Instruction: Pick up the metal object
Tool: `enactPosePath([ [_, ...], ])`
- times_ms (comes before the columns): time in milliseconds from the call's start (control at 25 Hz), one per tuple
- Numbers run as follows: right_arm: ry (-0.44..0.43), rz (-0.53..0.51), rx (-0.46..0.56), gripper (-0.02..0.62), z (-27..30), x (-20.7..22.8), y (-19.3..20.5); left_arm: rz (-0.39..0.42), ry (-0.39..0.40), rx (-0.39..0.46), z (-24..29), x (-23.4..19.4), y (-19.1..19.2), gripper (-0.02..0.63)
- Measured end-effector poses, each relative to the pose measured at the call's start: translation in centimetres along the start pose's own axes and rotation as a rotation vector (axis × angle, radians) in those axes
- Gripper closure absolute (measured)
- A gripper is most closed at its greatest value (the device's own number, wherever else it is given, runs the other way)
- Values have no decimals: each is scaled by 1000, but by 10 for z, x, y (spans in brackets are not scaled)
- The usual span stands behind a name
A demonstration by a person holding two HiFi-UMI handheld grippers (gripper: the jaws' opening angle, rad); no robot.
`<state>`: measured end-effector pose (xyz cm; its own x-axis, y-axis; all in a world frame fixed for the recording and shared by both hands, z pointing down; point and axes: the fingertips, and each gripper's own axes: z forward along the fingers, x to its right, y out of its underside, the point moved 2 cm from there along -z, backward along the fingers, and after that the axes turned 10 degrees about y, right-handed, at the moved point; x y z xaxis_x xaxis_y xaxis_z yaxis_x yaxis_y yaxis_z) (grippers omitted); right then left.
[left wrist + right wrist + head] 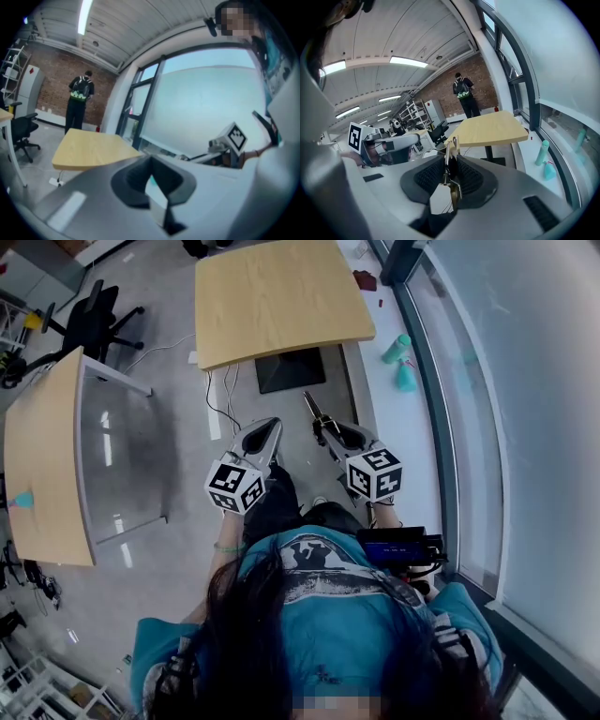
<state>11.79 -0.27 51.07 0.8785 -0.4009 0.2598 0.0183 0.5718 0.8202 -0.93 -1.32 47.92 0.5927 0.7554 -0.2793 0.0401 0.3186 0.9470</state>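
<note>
Basically the metal object (315,410) is already off any surface: it sits pinched in the right gripper (325,430), whose fingers (429,176) are closed on it part-way, pads pressing either flank. In the right gripper view the thin metal piece (449,157) stands edge-on in the slot, upper end poking past the fingertips, a brassy lower part hanging back toward the camera. Held that way, along the fingers, it looks pinned flat and unlikely to swing, so I judge the pick-up done and the piece just being carried

The left gripper (265,434) holds nothing: its fingers (136,180) meet at the tips, only floor and a bit of teal showing behind the gap. It probably hangs alongside because one gripper is enough for so slim a part

Pose: both grippers are at centre frame in the head view, held out in front of the person's body, near each other but apart, well above the grey floor (169,381). Both point toward the top of the frame, at the wooden surface (281,296), the right one angled slightly left. Marker cubes (375,474) face up at the camera. Teal bottles (397,349) stand by the window at upper right, far from either gripper
</note>
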Motion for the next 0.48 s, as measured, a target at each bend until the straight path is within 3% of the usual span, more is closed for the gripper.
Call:
enactPosePath([
  [240, -43, -2, -36, 506, -55, 10, 46, -8, -44, -51, -15, 79, 41, 606],
  [480, -67, -25, -16, 506, -82, 1, 58, 6, -98, -68, -44, 116, 51, 607],
])
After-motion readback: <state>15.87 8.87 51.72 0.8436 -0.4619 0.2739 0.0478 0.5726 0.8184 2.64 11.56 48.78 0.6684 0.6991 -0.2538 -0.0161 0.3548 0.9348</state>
